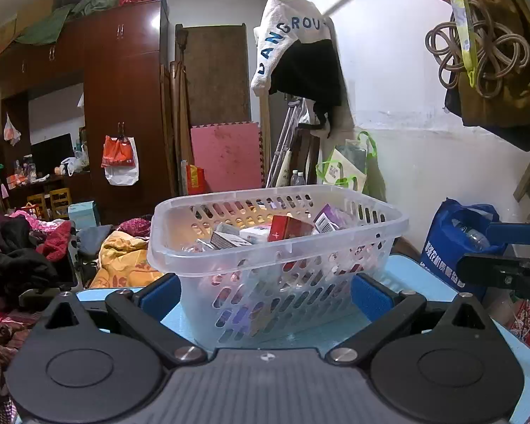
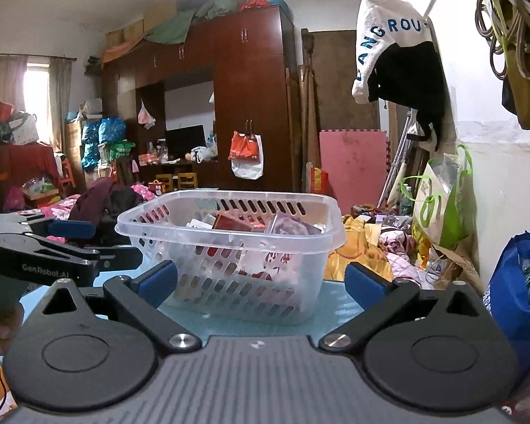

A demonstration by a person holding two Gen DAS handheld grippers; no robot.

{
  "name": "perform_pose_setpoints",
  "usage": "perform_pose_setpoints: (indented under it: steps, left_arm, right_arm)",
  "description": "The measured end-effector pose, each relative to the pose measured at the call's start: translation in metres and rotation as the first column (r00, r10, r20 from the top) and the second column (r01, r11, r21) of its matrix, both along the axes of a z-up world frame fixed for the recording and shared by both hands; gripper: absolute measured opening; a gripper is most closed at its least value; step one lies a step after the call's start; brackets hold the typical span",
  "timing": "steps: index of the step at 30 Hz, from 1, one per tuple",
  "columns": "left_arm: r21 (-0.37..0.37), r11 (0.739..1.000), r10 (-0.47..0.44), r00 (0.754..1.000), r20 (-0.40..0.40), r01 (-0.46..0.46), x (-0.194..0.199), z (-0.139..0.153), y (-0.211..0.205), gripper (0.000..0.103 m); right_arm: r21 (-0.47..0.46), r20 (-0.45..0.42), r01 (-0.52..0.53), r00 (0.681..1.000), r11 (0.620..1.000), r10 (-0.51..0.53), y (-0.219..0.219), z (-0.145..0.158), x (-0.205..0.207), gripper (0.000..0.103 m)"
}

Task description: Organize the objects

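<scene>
Both my left fingers (image 1: 265, 291) and right fingers (image 2: 259, 281) are spread wide and empty, the basket (image 1: 279, 208) sits just ahead on the blue worktop (image 1: 420, 282) already holding boxes (image 1: 289, 228), so the sorting looks mostly done.

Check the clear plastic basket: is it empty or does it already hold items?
Holding items. The basket stands upright on the blue surface with several small boxes inside, among them a red box and a purple pack.
</scene>
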State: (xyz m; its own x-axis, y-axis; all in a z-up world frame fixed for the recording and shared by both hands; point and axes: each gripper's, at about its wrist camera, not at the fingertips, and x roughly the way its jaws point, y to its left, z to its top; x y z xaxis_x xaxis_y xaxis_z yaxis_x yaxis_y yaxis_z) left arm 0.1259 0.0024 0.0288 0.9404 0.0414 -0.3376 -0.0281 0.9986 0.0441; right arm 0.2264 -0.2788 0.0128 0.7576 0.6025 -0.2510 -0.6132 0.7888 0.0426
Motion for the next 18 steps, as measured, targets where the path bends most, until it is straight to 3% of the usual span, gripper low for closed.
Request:
perform_pose_setpoints:
  steps: [18]
  left_arm:
    - [-0.017, 1.000, -0.013, 1.000, -0.013, 0.013, 0.0012, -0.0042, -0.0026, 0.103]
  right_arm:
    - [0.004, 0.010, -0.002, 1.000, 1.000, 0.002, 0.0015, -0.0006, -0.0017, 0.103]
